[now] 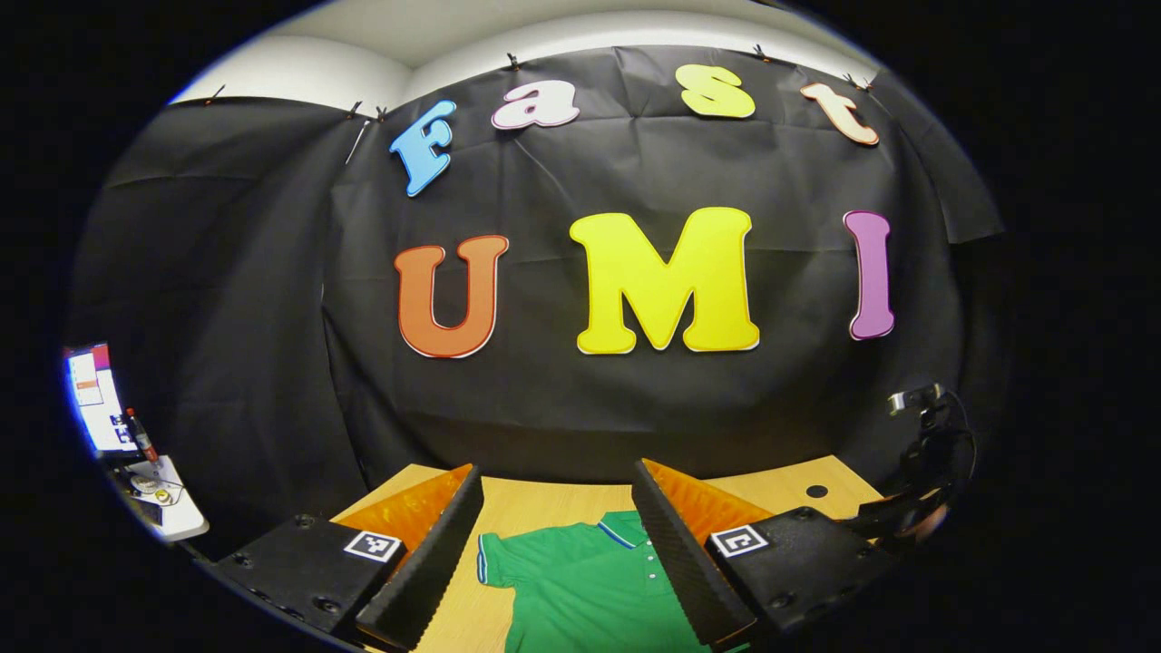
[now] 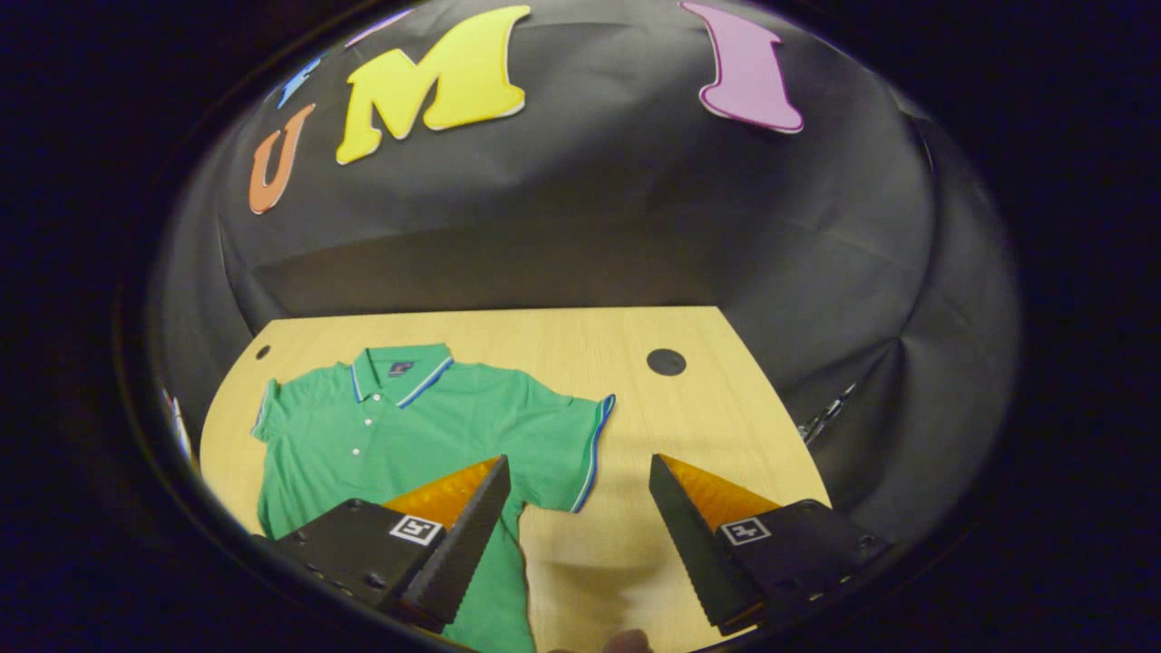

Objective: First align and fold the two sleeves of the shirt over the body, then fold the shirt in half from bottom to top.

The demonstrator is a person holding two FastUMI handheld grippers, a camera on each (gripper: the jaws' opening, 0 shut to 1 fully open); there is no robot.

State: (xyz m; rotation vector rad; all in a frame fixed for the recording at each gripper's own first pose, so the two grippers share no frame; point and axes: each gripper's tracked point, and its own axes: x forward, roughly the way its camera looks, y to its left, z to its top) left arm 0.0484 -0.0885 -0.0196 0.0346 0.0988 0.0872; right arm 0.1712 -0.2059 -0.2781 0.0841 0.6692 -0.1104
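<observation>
Since the garment lies flat and unfolded, no fold is judged begun.
Shirt: a green polo shirt (image 2: 408, 426) lies face up, spread on the table (image 2: 580, 340), collar toward the booth wall.
Handling: judged light, soft and limp; it will drape and may slide on the smooth wood.
Grasp points: the striped cuff of each sleeve (image 2: 590, 444), pinched at the edge through both layers.
Right hand-held gripper (image 2: 576, 503): fingers apart, holding nothing, above the shirt's side near that sleeve.
Left hand-held gripper (image 1: 553, 526): fingers apart, holding nothing, above the collar (image 1: 617, 524) and the other sleeve (image 1: 499, 558).
Table feature: a dark round hole (image 2: 666, 362) lies beyond the shirt.
</observation>
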